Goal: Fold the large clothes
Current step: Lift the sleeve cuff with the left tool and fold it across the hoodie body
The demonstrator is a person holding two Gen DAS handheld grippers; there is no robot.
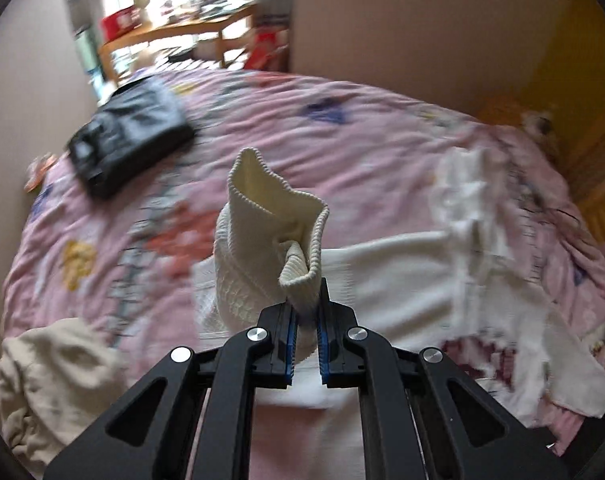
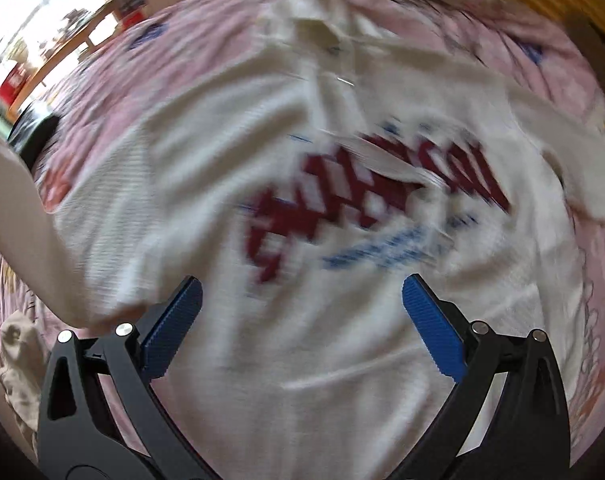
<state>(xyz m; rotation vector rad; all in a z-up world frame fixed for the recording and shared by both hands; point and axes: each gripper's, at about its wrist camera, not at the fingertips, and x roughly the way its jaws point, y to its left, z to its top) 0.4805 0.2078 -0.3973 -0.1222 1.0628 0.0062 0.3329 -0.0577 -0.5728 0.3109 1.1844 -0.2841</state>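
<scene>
The ribbed cuff of the white knitted polo shirt with dark red lettering is pinched between the pressed-together pads of the left gripper, so the sleeve is best carried inward across the chest and laid flat before release. The right gripper is held spread wide and empty over the shirt front, free to pin the fold line. The shirt is spread on a pink patterned bedspread, with a folded black garment and a crumpled beige garment lying apart, and a cluttered wooden table is seen by a bright window.

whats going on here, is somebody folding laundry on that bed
Yes. A person with a gripper in each hand is folding a white sweater spread on the pink bedspread. The left gripper is shut on the sweater's ribbed cuff, held above the bed. The right gripper hangs open over the red lettering, holding nothing. A folded dark garment lies further back.
</scene>
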